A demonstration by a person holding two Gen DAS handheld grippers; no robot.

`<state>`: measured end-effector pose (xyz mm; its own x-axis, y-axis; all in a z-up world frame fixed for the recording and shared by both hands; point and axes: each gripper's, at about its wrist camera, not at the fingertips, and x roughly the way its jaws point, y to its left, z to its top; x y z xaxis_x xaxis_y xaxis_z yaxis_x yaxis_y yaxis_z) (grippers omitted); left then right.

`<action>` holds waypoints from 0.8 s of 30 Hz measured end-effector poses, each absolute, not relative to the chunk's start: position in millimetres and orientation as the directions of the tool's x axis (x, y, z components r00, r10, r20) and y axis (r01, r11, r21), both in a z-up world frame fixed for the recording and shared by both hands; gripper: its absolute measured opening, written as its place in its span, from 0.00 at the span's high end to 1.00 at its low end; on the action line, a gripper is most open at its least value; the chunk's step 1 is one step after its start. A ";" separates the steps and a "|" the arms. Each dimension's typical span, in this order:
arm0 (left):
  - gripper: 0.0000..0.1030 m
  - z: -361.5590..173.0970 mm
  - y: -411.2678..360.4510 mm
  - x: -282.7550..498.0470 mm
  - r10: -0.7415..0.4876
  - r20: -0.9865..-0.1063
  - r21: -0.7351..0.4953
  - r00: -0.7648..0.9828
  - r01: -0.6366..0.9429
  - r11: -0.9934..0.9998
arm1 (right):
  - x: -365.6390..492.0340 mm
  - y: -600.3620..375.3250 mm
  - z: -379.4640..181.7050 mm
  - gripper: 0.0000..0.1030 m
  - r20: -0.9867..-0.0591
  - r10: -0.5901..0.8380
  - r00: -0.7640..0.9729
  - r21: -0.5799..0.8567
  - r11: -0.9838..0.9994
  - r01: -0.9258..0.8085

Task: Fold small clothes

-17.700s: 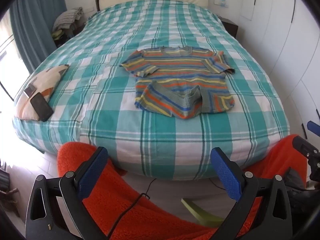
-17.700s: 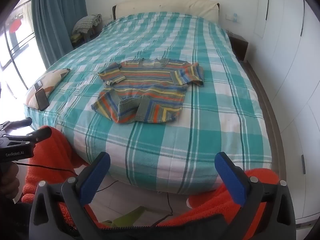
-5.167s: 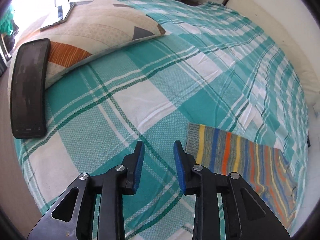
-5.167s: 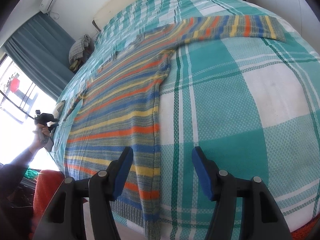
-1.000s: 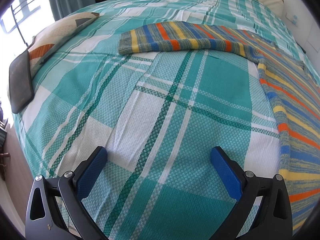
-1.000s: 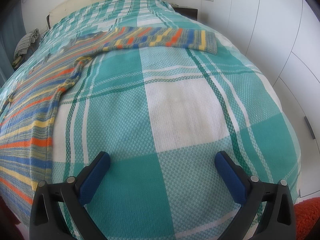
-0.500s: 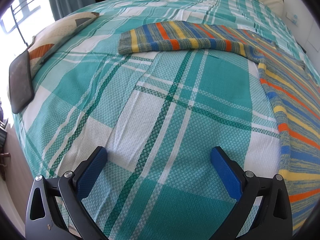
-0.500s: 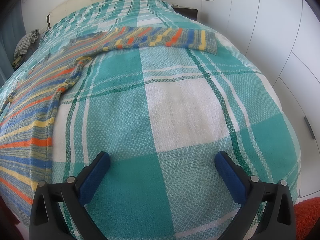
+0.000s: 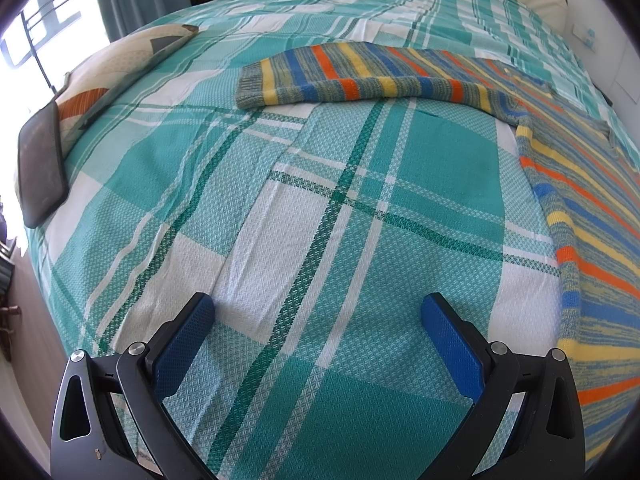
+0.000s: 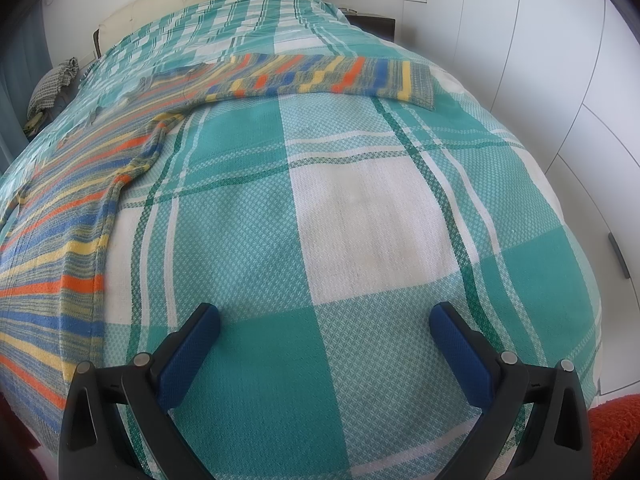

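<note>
1. A bed covered by a teal-and-white plaid bedspread [image 9: 320,208] fills both views; white wardrobe doors [image 10: 560,80] stand at the right of the right wrist frame.
2. The striped sweater [image 9: 592,208] lies flat on the bedspread — its body at the right edge of the left wrist frame, one sleeve [image 9: 360,76] stretched across the upper centre.
3. In the right wrist frame the sweater's body sits at the left edge, the other sleeve [image 10: 320,74] reaching across the upper centre.
4. A patterned pillow [image 9: 120,64] and a dark phone [image 9: 40,168] lie at the left of the left wrist frame.
5. The left gripper [image 9: 320,344] hangs at bottom centre, fingers spread wide, holding nothing.
6. The right gripper [image 10: 324,348] — bottom centre as well — has its fingers spread wide, empty, over bare bedspread.
</note>
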<state>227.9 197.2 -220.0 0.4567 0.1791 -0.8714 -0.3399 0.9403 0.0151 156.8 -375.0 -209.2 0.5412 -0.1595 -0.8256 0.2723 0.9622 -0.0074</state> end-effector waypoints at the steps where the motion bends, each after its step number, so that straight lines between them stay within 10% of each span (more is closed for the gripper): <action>1: 0.00 -220.0 197.2 227.9 0.179 -0.871 0.015 0.457 -0.340 0.940 | 156.7 -375.1 -209.2 0.00 -0.826 -0.160 0.541 -0.008 0.962 0.272; 12: 0.00 -219.2 198.0 226.9 0.168 -0.872 0.004 0.459 -0.337 0.941 | 160.9 -376.0 -203.4 0.00 -0.845 -0.137 0.517 0.010 0.963 0.271; 24: 0.00 -218.8 197.2 226.5 0.183 -0.867 0.011 0.464 -0.349 0.937 | 233.9 -546.9 -155.8 0.08 -0.622 0.289 0.728 0.717 0.583 0.381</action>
<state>226.5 197.2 -218.8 0.4638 0.1829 -0.8669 -0.3486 0.9372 0.0112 233.9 -546.9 -155.8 0.7280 0.2888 -0.6217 0.3813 0.5830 0.7174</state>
